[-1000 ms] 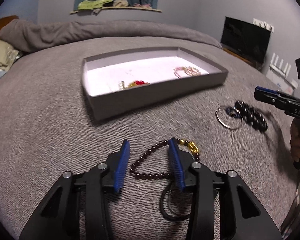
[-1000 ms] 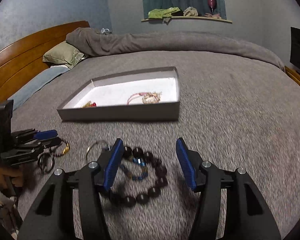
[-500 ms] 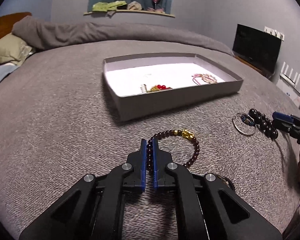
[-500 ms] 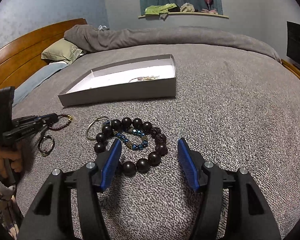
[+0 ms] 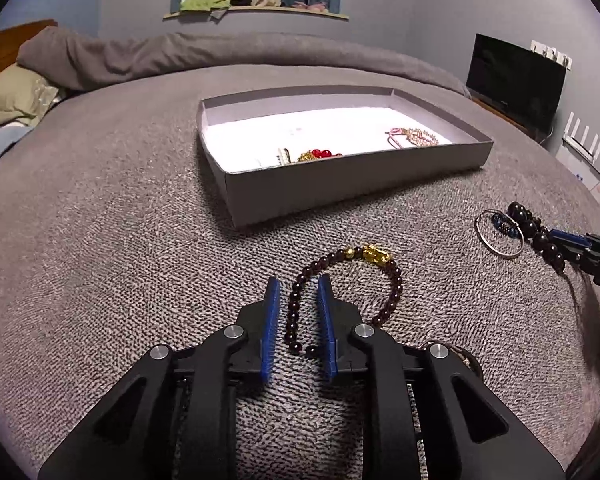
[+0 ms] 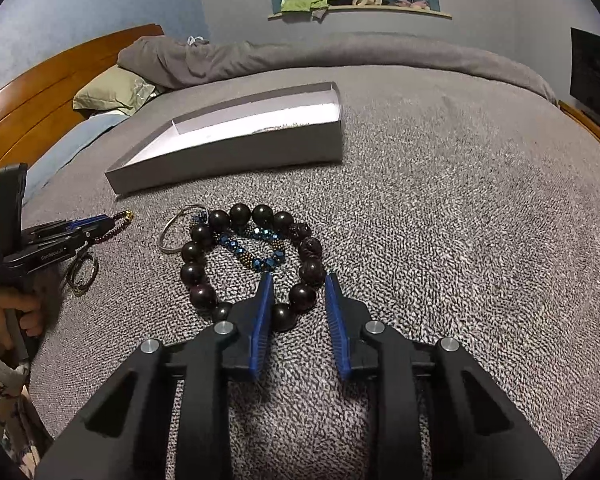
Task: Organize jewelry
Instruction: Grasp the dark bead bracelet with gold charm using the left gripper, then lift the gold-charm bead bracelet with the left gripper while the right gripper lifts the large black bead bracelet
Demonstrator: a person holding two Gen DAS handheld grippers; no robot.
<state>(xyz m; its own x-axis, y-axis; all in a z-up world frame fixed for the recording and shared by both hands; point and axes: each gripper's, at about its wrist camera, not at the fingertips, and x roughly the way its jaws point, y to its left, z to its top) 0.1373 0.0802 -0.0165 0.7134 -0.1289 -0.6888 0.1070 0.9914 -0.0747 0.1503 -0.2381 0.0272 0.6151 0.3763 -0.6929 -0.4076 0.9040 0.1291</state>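
grey looped bedcover (image 6: 460, 200): rough cloth | shallow grey box (image 5: 340, 184): matt card | large dark bead bracelet (image 6: 312, 272): glossy | brown headboard (image 6: 52, 92): polished wood

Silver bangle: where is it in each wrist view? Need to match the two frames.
Left wrist view: silver bangle far right, beside the big dark beads, near the right gripper.
Right wrist view: silver bangle left of centre, at the big-bead bracelet's left edge.
Shared landmark: the grey tray, beyond the bangle in both.
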